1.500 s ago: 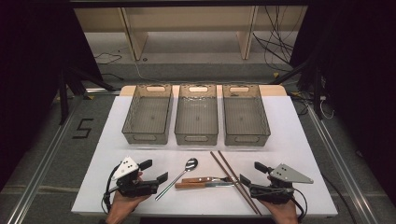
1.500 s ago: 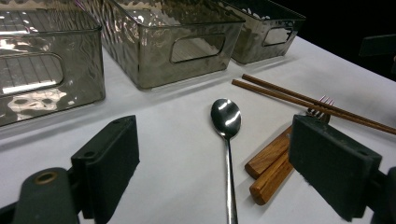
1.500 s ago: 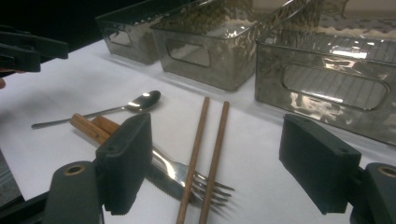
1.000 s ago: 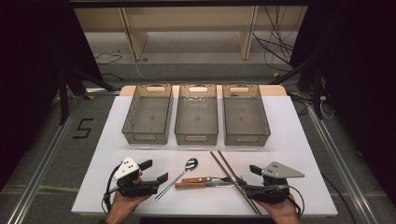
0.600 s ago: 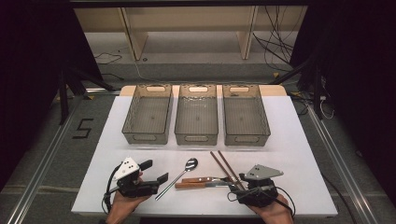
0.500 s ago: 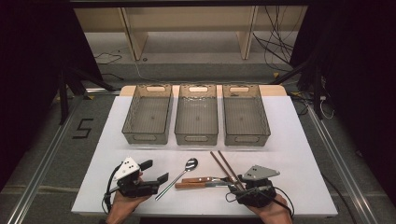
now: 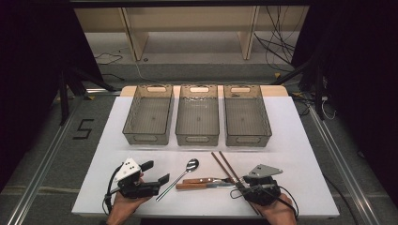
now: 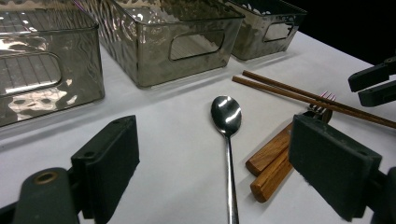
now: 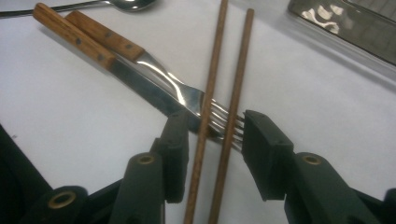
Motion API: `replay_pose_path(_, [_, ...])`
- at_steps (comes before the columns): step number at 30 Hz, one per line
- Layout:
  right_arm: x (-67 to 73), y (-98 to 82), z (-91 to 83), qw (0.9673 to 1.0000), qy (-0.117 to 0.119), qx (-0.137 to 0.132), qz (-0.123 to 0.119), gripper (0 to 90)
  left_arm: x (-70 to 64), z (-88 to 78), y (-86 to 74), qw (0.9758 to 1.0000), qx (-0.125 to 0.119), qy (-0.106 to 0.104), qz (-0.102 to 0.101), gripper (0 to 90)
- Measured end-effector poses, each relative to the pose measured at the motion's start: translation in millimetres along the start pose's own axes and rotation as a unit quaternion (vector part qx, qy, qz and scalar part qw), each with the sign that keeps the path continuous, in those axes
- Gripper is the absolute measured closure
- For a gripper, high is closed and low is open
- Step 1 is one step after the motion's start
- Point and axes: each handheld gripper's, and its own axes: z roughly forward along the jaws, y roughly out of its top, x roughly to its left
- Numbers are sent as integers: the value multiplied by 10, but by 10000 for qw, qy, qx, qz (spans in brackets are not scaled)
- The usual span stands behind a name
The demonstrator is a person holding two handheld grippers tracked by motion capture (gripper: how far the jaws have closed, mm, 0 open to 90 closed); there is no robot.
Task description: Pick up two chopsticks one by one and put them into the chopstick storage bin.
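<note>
Right gripper [image 9: 212, 140] sits low over the white table [image 7: 300, 154] with its jaws straddling both wooden chopsticks [image 9: 222, 107]; they've just been closing in, pads not yet pressing the sticks (small gaps show either side in the right gripper view), so unclenched, holding nothing. The chopsticks lie side by side, near-parallel, across the tines of the fork [image 9: 187, 100], which keeps them slightly propped there; likely why the grab is made right at that crossing, easier to get pads under and around. Beside the fork, touching along its length, is the wooden-handled knife [image 9: 74, 37], handles pointing away from the chopsticks. Just past those handles lies the metal spoon [image 8: 227, 126], bowl toward the bins. Left gripper [image 8: 224, 168] hovers on the far side of the spoon from the chopsticks, jaws wide apart and nothing between them, looks parked while the right works. Farther out from the chopsticks, three smoky clear bins stand in a row: the right bin [image 7: 246, 117] nearest the stick tips, the middle bin [image 7: 198, 117] next, the left bin [image 7: 149, 117] beyond; all appear empty (sorting destinations, I'd guess). Risk: the close pinches one stick and kicks the other, or drags the fork.
</note>
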Motion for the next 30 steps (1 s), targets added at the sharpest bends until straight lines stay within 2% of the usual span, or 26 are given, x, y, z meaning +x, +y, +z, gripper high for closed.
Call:
replay_pose_path(14, [-68,-45,70,9995,-54,300,105,702,0,2,-1,10000,18,28,8,161])
replay_pose_path(30, [-105,-65,193,9981,26,566,229,767,-2,5,-2,10000,32,70,27,161])
